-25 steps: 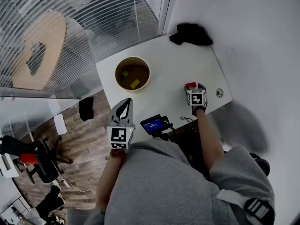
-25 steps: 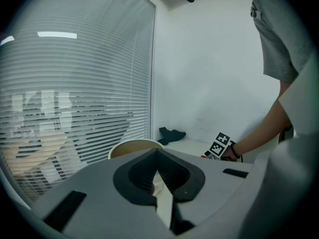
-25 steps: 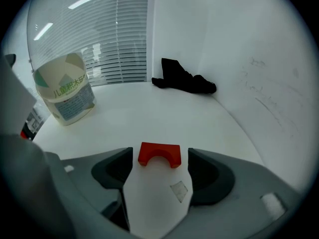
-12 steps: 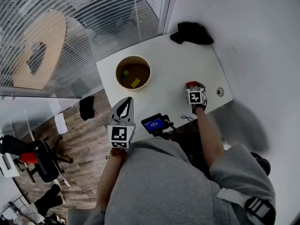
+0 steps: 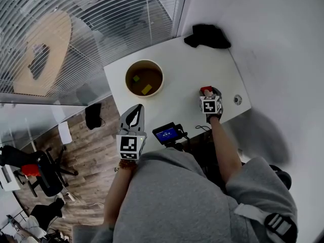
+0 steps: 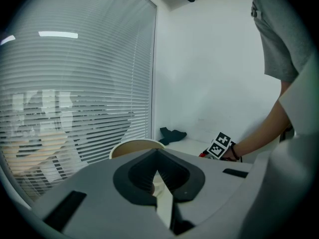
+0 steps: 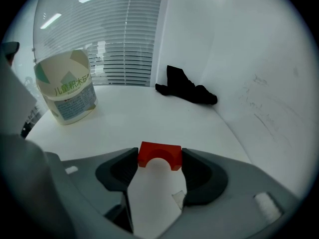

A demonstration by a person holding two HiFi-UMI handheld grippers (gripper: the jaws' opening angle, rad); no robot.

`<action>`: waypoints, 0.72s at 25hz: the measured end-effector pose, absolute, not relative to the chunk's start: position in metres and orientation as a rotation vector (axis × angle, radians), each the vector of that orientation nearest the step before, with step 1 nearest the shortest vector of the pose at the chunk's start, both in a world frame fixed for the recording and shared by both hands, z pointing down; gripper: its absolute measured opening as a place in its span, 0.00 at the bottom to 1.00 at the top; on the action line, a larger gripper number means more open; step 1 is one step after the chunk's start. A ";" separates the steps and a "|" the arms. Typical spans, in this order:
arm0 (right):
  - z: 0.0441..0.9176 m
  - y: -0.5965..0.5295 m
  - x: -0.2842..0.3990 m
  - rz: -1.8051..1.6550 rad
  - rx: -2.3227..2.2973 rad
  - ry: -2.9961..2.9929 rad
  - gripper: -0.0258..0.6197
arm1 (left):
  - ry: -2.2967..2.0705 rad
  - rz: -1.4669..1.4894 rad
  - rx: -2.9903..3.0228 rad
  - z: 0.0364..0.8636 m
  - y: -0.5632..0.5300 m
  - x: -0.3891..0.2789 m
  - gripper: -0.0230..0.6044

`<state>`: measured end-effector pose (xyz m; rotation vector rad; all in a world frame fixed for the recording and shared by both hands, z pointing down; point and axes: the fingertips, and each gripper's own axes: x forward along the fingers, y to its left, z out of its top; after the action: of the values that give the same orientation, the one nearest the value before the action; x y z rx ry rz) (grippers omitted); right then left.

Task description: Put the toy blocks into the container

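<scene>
A white table (image 5: pixel 187 70) is seen from above. A round, cream-walled container (image 5: pixel 144 61) with a brown inside stands close to its left edge, and printed labelling is carried on its outer wall. A black cloth (image 5: pixel 206 36) lies at the far right corner.

The left gripper (image 5: pixel 134 110) is held by the near left corner, pointed toward the container. Its jaws are pressed together and nothing is held between them.

The right gripper (image 5: pixel 207 92) is set low at the near edge, toward the right corner. Its jaws are kept fairly wide and are closed against the two ends of a red block (image 7: pixel 159 152). This block is arch-shaped, with a rounded notch cut into its underside, and it rests on the table.

Inside the container, a yellow block (image 5: pixel 146 89) and a smaller green block (image 5: pixel 135 78) are seen lying apart on the bottom.
</scene>
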<state>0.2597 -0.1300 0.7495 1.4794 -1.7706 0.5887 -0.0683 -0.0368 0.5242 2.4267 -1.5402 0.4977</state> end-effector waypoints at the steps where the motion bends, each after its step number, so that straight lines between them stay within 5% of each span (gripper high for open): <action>1: 0.747 -0.130 0.257 0.585 1.479 -1.775 0.48 | -1.542 0.494 2.427 0.524 -0.037 -0.068 0.05; 18: 0.665 -0.164 0.185 0.419 1.471 -2.028 0.48 | -1.539 0.485 2.435 0.527 -0.035 -0.067 0.05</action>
<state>0.1847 -0.1642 0.6648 1.4713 -2.0284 0.4195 -0.0666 -0.0346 0.5270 2.4345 -1.5387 0.4852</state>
